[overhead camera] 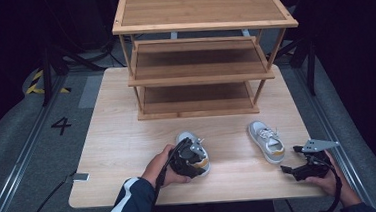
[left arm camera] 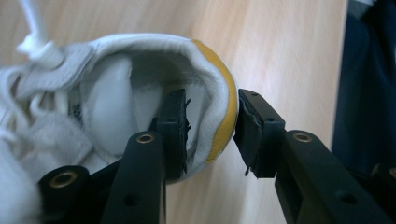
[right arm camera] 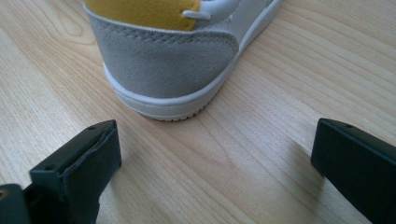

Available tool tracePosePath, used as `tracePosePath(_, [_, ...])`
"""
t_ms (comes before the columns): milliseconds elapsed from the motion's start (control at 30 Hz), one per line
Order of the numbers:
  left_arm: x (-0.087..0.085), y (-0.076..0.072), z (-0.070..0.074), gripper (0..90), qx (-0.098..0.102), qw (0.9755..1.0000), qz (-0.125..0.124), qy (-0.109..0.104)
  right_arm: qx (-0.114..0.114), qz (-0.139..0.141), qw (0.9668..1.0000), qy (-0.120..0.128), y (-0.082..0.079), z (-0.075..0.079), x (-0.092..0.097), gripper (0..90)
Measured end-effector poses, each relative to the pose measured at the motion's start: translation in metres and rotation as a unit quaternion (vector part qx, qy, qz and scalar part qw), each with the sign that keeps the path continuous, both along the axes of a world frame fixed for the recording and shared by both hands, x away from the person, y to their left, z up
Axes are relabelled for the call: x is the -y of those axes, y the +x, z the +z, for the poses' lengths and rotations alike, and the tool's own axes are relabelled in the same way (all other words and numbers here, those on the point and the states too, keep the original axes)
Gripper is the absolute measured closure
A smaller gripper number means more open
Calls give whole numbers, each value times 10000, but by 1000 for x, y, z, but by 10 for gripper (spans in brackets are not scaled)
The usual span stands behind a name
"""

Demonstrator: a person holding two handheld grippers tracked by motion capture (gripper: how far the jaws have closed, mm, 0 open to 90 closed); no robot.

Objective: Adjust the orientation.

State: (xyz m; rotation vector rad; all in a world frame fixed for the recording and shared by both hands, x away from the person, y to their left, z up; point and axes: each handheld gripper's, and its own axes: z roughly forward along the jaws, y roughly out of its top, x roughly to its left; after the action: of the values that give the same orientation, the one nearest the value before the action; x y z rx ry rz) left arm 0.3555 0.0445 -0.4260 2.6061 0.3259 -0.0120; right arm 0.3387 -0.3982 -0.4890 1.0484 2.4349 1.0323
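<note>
Two small sneakers sit on the wooden table [overhead camera: 128, 140], and a three-level wooden shoe rack [overhead camera: 200, 55] stands behind them, at 12 o'clock from the shoes. All three shelves look bare, so I think the job of putting the shoes away has only just started. Both shoes would need to go up on the rack.

The left gripper [overhead camera: 187, 161] is at the left sneaker [overhead camera: 194, 140], which lies in the middle of the table near the front edge. In the left gripper view, one jaw is inside the left sneaker [left arm camera: 140, 88] and the other is outside, against the yellow heel. The jaws are narrow and pinch the heel wall between them. The shoe is on the table, not lifted yet.

The right gripper [overhead camera: 305, 165] waits near the front right corner of the table. Its jaws are wide apart and hold nothing. The right sneaker [overhead camera: 267, 141] lies just at 11 o'clock from it. In the right gripper view, the heel of the right sneaker [right arm camera: 168, 60] is a little ahead of the jaws, not touching them.

The shoes are white and light grey. Each has a yellow patch at the heel, white laces and a white sole. The heel back is soft grey, like suede. They look small, like shoes for a child.
</note>
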Motion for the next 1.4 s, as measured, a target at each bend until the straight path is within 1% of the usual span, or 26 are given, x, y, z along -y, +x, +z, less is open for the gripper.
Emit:
tracePosePath(133, [-11,-3,5,632,-139,9996,-137,182,-1,-2,10000,1,0,0,0,19])
tracePosePath(200, [-15,-4,7,626,-164,9992,-185,310,2,0,10000,0,0,0,0,19])
tracePosePath(233, [-17,-5,9,623,-118,9989,-249,392,1,0,10000,0,0,0,0,19])
tracePosePath(333, [-18,-7,9,603,-108,9991,-209,345,2,-1,10000,0,0,0,0,19])
tracePosePath(400, [-16,-6,9,603,-91,9993,-199,297,3,0,10000,1,0,0,0,20])
tracePosePath(433, [-14,-6,9,604,-97,9995,-162,238,3,1,10000,1,0,0,0,19])
tracePosePath(500, [-9,-6,9,598,-90,9996,-170,209,3,-2,10000,2,0,0,0,20])
tracePosePath(600, [-1,-7,7,570,-62,9991,-231,339,1,-4,10000,2,0,0,0,20])
tracePosePath(633, [1,-7,5,549,-46,9988,-286,394,2,0,10000,0,0,0,0,20])
tracePosePath(733, [8,-7,1,472,-53,9981,-284,537,0,-3,10000,2,0,0,0,20])
tracePosePath(800, [12,-7,0,431,-117,9981,-291,521,2,0,10000,-1,0,0,0,20])
tracePosePath(900, [16,-6,0,397,-154,9980,-288,541,3,0,10000,-1,0,0,0,20])
tracePosePath(967, [19,-6,-1,381,-162,9970,-365,663,2,-3,10000,2,0,0,0,20])
tracePosePath(1000, [19,-6,-2,386,-145,9969,-365,675,1,-3,10000,3,0,0,0,20])
tracePosePath(1033, [20,-6,-3,417,-107,9966,-320,752,2,-2,10000,2,0,0,0,20])
tracePosePath(1067, [19,-6,-3,489,-67,9966,-250,779,2,-2,10000,1,0,0,0,20])
tracePosePath(1100, [18,-4,-3,520,-86,9969,-251,746,1,-3,10000,2,0,0,0,20])
tracePosePath(1133, [17,-3,-2,554,-167,9971,-273,690,0,-2,10000,2,0,0,0,20])
tracePosePath(1167, [16,-2,-2,579,-197,9971,-348,649,1,-1,10000,2,0,0,0,20])
tracePosePath(1200, [17,-2,-2,616,-219,9968,-416,643,0,-1,10000,2,0,0,0,20])
tracePosePath(1233, [17,-2,-2,658,-265,9963,-535,622,2,1,10000,2,0,0,0,20])
tracePosePath(1267, [18,-2,-2,692,-298,9957,-561,670,1,-1,10000,3,0,0,0,20])
tracePosePath(1300, [19,0,-1,698,-313,9952,-614,690,1,-3,10000,2,0,0,0,20])
tracePosePath(1333, [19,0,-1,702,-313,9952,-614,690,1,-3,10000,2,0,0,0,20])
tracePosePath(1400, [19,1,-2,708,-389,9950,-629,664,4,-4,10000,3,0,0,0,23])
